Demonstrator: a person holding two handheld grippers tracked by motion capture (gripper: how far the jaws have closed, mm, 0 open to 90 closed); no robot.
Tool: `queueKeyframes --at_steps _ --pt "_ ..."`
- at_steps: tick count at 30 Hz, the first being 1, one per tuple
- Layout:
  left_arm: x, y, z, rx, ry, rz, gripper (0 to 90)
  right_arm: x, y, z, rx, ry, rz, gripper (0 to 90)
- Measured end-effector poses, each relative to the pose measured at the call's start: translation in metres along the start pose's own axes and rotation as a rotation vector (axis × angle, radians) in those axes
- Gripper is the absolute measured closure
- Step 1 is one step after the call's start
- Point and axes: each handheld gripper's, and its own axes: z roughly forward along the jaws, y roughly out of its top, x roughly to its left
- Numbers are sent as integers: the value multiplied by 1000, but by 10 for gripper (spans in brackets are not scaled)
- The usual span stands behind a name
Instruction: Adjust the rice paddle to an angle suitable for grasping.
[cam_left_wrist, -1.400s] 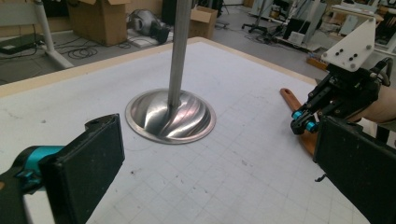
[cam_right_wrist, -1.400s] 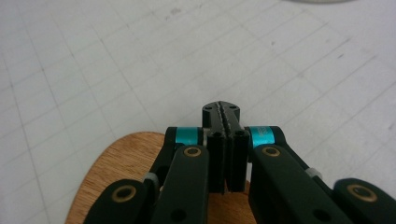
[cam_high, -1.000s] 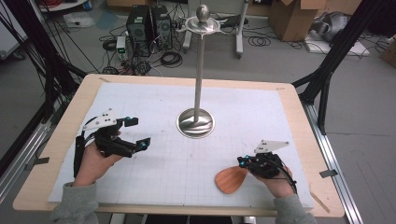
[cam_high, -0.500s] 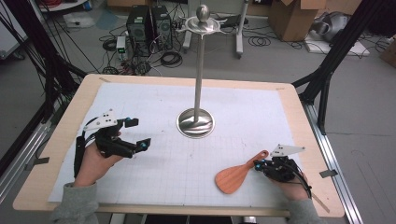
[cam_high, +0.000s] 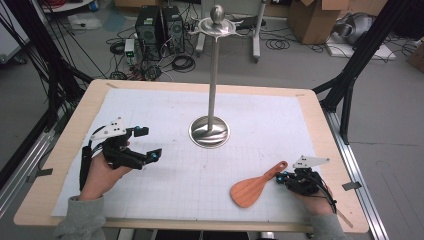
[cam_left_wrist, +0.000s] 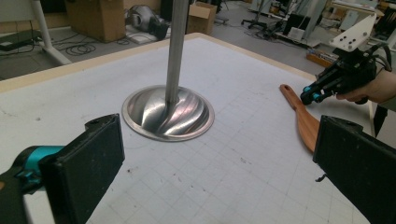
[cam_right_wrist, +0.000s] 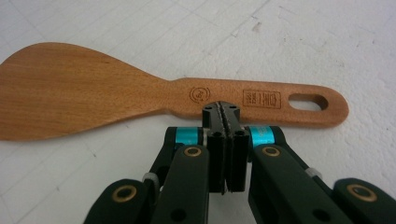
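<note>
The right tool (cam_high: 283, 176) has its jaws pressed together with nothing between them; in the right gripper view their tips sit at the edge of the wooden spatula's (cam_right_wrist: 140, 95) handle, just beside its round stamp. The spatula lies flat on the white gridded mat of the table (cam_high: 60, 150), in front of and to the right of the steel stand (cam_high: 210, 131), blade toward the near edge. The left tool (cam_high: 149, 144), well to the left of the stand, holds its jaws wide apart and empty, pointing toward the stand's base.
</note>
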Motion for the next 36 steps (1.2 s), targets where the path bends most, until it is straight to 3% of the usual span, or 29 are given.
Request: queueKeyframes --at_steps 36 --pt "-1 -4 -9 3 21 -4 25 3 41 43 10 25 -36 894"
